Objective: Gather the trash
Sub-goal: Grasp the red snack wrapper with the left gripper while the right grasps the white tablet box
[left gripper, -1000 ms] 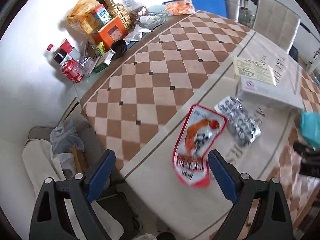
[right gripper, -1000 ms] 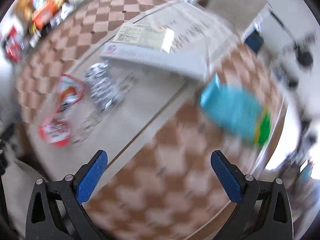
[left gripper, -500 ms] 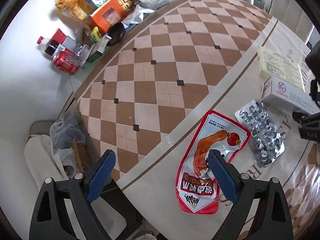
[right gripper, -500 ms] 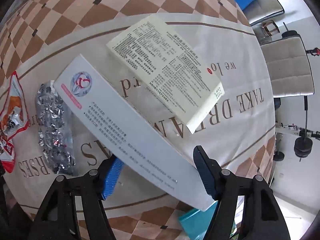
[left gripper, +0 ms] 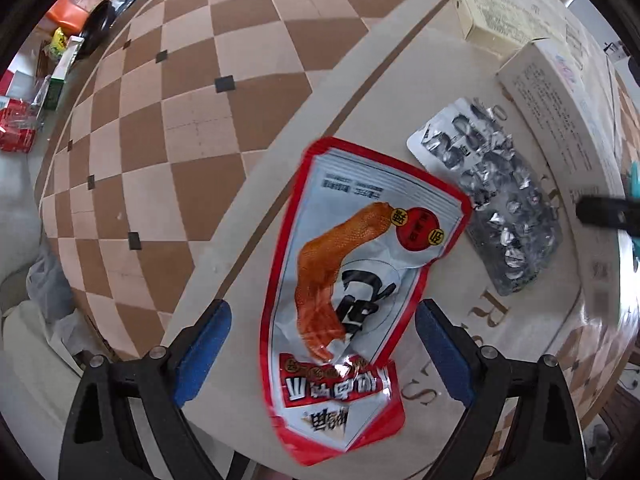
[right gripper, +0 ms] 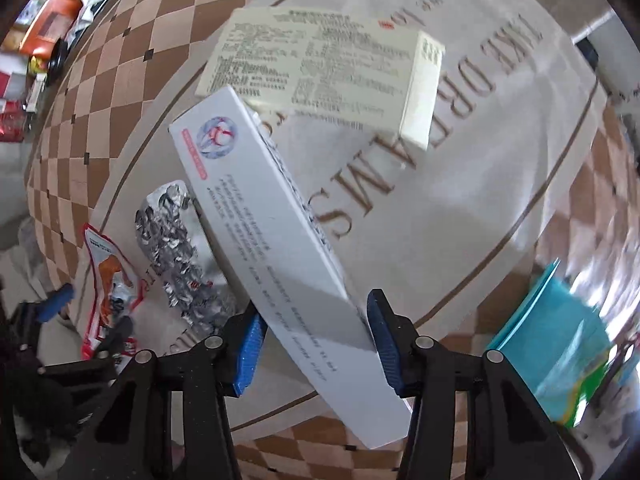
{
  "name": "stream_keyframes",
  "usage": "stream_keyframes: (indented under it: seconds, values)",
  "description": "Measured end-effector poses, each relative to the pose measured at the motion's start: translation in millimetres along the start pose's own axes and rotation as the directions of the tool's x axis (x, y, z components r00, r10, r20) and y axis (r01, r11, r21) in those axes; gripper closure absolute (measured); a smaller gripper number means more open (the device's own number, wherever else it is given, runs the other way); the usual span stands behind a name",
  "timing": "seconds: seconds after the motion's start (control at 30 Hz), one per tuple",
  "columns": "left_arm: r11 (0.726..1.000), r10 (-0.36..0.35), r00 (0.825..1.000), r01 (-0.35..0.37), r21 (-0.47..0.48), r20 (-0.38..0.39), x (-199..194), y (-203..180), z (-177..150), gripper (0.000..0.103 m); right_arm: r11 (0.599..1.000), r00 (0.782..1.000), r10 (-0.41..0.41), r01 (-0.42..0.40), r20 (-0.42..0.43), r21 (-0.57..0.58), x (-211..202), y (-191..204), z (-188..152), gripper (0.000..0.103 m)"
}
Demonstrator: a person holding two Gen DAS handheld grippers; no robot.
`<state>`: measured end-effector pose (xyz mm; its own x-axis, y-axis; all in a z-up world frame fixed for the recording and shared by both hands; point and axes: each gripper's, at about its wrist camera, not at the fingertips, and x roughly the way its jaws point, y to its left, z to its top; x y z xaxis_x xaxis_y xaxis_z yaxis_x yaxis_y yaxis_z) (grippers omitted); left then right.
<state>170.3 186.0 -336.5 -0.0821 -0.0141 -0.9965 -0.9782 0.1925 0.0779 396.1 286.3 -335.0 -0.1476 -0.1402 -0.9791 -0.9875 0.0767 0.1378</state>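
Holding the white box (right gripper: 280, 236) between its blue pads, the right gripper (right gripper: 316, 344) has closed in on it since a moment ago. The left gripper (left gripper: 320, 344) has come down lower and is spread wide over the red wrapper (left gripper: 352, 280), which lies flat on the table (left gripper: 168, 128). A foil pill sheet (left gripper: 496, 196) lies just beside the wrapper.

Snack pouch (left gripper: 352, 280) near the tabletop (left gripper: 168, 128) front edge. Blister sheet (left gripper: 492, 196) just right; long box (right gripper: 280, 256) beyond, leaflet box (right gripper: 324, 68) behind.
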Motion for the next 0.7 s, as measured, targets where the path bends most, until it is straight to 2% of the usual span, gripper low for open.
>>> stream_keyframes:
  seconds: [0.03,0.07,0.1,0.17,0.23,0.3,0.33,0.37,0.47,0.5,0.57,0.7]
  values:
    - [1.000,-0.006,1.000,0.006,-0.001,0.008,0.2,0.2,0.2,0.020,0.999,0.999,0.038,-0.038,-0.011,0.014,2.0,-2.6,-1.6,0.051]
    - [0.999,-0.041,0.999,0.041,-0.017,0.022,-1.3,2.3,-0.4,0.031,0.997,0.997,0.068,-0.067,-0.021,0.026,4.2,-4.7,-3.7,0.051]
    - [0.998,-0.054,0.998,0.055,-0.038,0.027,-2.4,5.0,-0.6,0.033,0.997,0.997,0.076,-0.075,-0.019,0.029,4.2,-5.1,-4.0,0.050]
    - [0.996,-0.066,0.997,0.068,-0.052,0.039,-5.2,8.7,-1.0,0.036,0.998,0.999,0.054,-0.054,-0.005,0.014,3.6,-5.3,-3.7,0.049]
    - [0.995,-0.072,0.996,0.076,-0.059,0.061,-11.6,8.8,-4.1,0.043,1.000,1.000,0.030,-0.030,0.004,0.008,6.2,-5.2,-8.3,0.049]
    - [0.996,-0.068,0.995,0.072,-0.049,0.072,-17.4,6.5,-7.0,0.054,1.000,1.000,-0.007,0.007,0.029,0.002,7.3,-3.8,-13.1,0.051]
    - [0.996,-0.075,0.994,0.078,-0.046,0.080,-21.0,5.0,-8.5,0.058,1.000,0.999,-0.023,0.023,0.049,0.006,6.9,-5.2,-15.7,0.057]
    - [0.996,-0.077,0.993,0.081,-0.047,0.086,-24.3,4.0,-10.2,0.066,0.999,0.997,-0.032,0.031,0.066,0.011,6.2,1.3,-17.6,0.058]
    - [0.996,-0.077,0.989,0.083,-0.045,0.123,-39.4,3.4,-7.5,0.086,0.999,0.994,-0.024,0.019,0.106,0.044,-0.1,-4.5,-23.0,0.061]
    - [0.996,-0.065,0.988,0.072,-0.047,0.142,-45.8,3.3,-7.7,0.090,0.998,0.993,-0.016,0.010,0.120,0.055,-3.3,-7.5,-25.9,0.061]
    - [0.993,-0.089,0.983,0.100,-0.067,0.160,-54.7,5.7,-8.5,0.091,0.997,0.990,-0.001,-0.009,0.141,0.071,-9.4,-6.7,-33.6,0.062]
    - [0.990,-0.093,0.977,0.112,-0.090,0.190,-66.0,12.0,-12.7,0.091,0.996,0.982,0.027,-0.043,0.185,0.080,-26.0,-10.3,-45.2,0.062]
